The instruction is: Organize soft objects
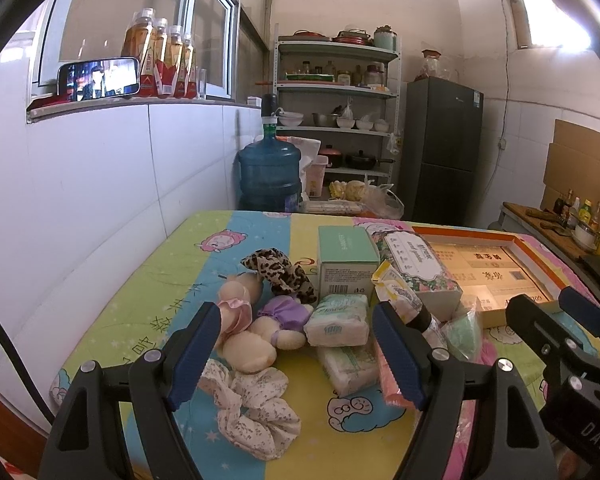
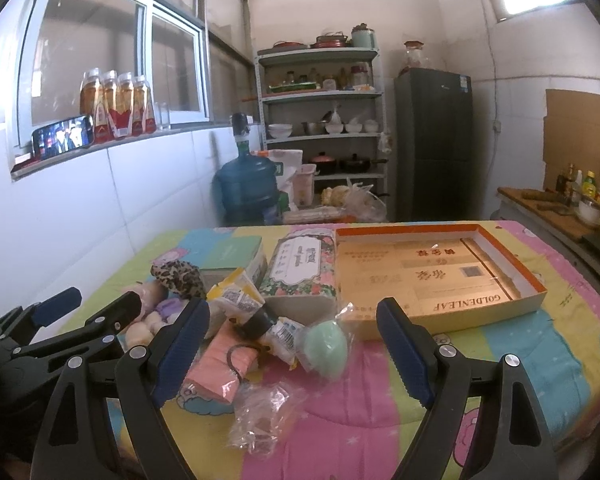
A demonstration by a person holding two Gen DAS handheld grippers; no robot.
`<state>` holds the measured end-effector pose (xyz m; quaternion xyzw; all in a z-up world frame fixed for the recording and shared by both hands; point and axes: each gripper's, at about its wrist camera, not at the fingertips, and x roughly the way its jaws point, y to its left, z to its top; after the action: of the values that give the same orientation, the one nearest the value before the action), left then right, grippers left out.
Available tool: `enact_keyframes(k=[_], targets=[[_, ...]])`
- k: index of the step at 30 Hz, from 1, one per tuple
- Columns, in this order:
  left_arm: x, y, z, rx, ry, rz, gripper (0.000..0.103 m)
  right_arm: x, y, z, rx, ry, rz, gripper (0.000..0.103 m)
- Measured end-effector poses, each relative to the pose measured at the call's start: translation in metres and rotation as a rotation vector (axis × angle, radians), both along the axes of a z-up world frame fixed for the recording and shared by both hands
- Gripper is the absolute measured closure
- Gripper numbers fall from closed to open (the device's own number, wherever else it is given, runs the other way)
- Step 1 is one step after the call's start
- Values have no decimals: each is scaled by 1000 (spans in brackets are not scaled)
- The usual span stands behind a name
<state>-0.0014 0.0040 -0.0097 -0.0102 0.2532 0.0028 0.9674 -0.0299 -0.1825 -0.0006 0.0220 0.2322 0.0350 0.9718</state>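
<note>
Soft items lie heaped on a cartoon-print cloth. In the left wrist view my left gripper hangs open above two tissue packs, with a plush doll, a leopard scrunchie and a white floral scrunchie to its left. My right gripper shows at the right edge. In the right wrist view the right gripper is open and empty over a green sponge in a bag, a pink pack and a clear bag. The left gripper appears at the left. An orange-rimmed box tray holds nothing.
A mint box and a floral tissue box stand behind the pile. A white tiled wall borders the table's left side. Beyond the far edge are a blue water jug, a shelf rack and a dark fridge.
</note>
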Motion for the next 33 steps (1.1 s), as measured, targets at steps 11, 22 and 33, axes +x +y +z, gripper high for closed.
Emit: enact_keyframes(k=[11,22,33], targets=[[0,2,-3,-2,4,2,25,0,0,0,0,1,2,17],[2,5,-6,-8,13,4,25,1,3,-2,-1,5,3,17],[0,37,-14,-58,11,43,25,2,-5,-18,-3,32,-21,17]])
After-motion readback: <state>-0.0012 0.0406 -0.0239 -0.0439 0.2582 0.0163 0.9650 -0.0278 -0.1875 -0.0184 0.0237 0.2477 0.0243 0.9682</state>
